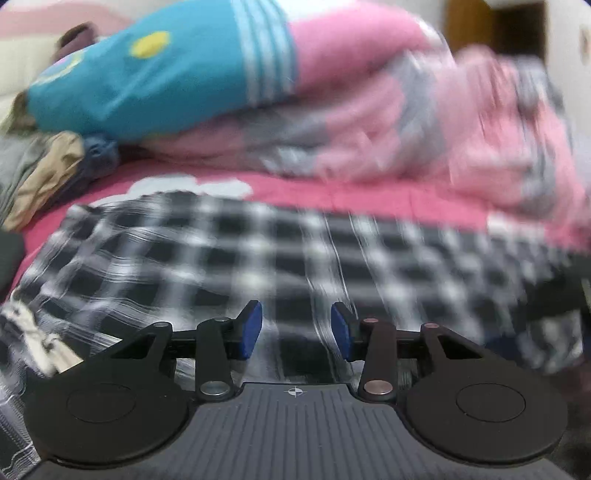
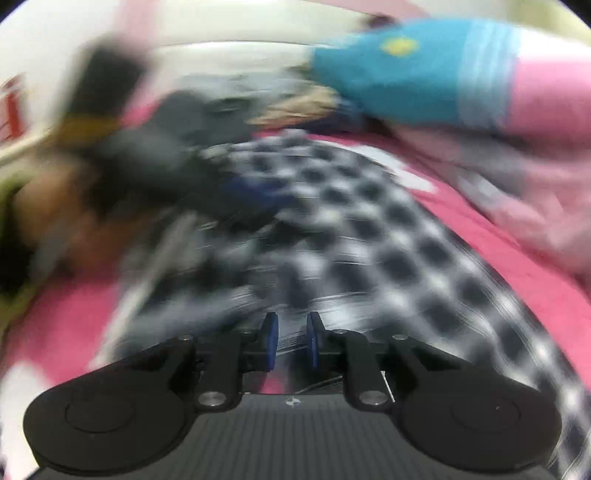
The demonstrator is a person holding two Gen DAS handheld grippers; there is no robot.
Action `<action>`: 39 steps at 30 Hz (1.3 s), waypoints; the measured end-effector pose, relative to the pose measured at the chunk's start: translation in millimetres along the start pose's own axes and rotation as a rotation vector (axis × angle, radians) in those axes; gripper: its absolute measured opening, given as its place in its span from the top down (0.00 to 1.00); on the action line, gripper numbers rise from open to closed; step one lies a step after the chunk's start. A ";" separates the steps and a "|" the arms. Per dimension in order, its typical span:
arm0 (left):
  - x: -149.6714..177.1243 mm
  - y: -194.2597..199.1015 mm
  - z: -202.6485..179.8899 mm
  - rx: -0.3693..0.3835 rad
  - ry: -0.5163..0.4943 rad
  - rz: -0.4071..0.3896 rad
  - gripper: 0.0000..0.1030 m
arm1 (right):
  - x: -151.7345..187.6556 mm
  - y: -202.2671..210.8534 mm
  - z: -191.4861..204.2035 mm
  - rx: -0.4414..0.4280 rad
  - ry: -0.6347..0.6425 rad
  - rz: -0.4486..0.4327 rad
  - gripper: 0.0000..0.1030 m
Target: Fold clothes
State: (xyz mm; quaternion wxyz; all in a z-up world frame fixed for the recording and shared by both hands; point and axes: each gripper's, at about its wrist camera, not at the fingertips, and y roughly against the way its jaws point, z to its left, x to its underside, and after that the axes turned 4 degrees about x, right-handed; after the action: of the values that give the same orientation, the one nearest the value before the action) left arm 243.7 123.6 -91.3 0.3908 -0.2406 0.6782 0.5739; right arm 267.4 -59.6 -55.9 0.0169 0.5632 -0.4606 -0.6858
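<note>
A black-and-white checked shirt (image 1: 258, 258) lies spread on a pink bed sheet (image 1: 332, 192). My left gripper (image 1: 296, 328) hovers low over its near part, jaws open, nothing between the blue pads (image 1: 251, 328). In the right wrist view the same shirt (image 2: 369, 229) runs from the centre to the lower right, heavily blurred. My right gripper (image 2: 291, 341) is over the shirt's near edge, its blue pads (image 2: 271, 341) a narrow gap apart with blurred cloth showing in the gap. The other gripper and hand (image 2: 155, 166) show as a dark blur on the left.
A pink and grey blanket (image 1: 424, 122) is heaped at the back with a blue pillow (image 1: 166, 74) on it. Other crumpled clothes (image 1: 48, 173) lie at the left. A doorway (image 1: 517, 29) is at the far right.
</note>
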 end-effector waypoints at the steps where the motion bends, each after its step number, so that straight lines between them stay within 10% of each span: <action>1: 4.0 -5.1 -8.8 -0.023 -0.058 0.032 0.60 | 1.3 -6.9 -10.1 0.009 -0.059 0.013 0.82; 5: 14.6 -5.2 -25.6 -0.073 -0.195 0.054 0.60 | 11.7 -8.0 -57.4 0.121 -0.138 0.038 0.83; 20: 14.7 -8.3 -20.3 -0.055 -0.207 0.080 0.55 | 38.0 7.8 -212.1 0.593 -0.428 0.098 0.84; 23: 15.0 -8.7 -20.5 -0.062 -0.207 0.080 0.53 | 50.7 40.3 -204.9 0.464 -0.465 0.123 0.84; 35: 12.4 -7.7 -18.3 -0.083 -0.172 0.067 0.46 | 76.9 77.3 -252.2 0.553 -0.663 0.175 0.82; 39: 2.4 9.9 -16.2 -0.093 -0.122 -0.048 0.46 | 91.7 94.5 -241.3 0.474 -0.699 0.212 0.79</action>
State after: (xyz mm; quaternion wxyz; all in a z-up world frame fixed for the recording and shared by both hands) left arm 230.5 110.5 -86.8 0.4333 -0.2393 0.6197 0.6091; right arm 377.3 -311.5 -49.7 -0.1994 0.2354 -0.6386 -0.7050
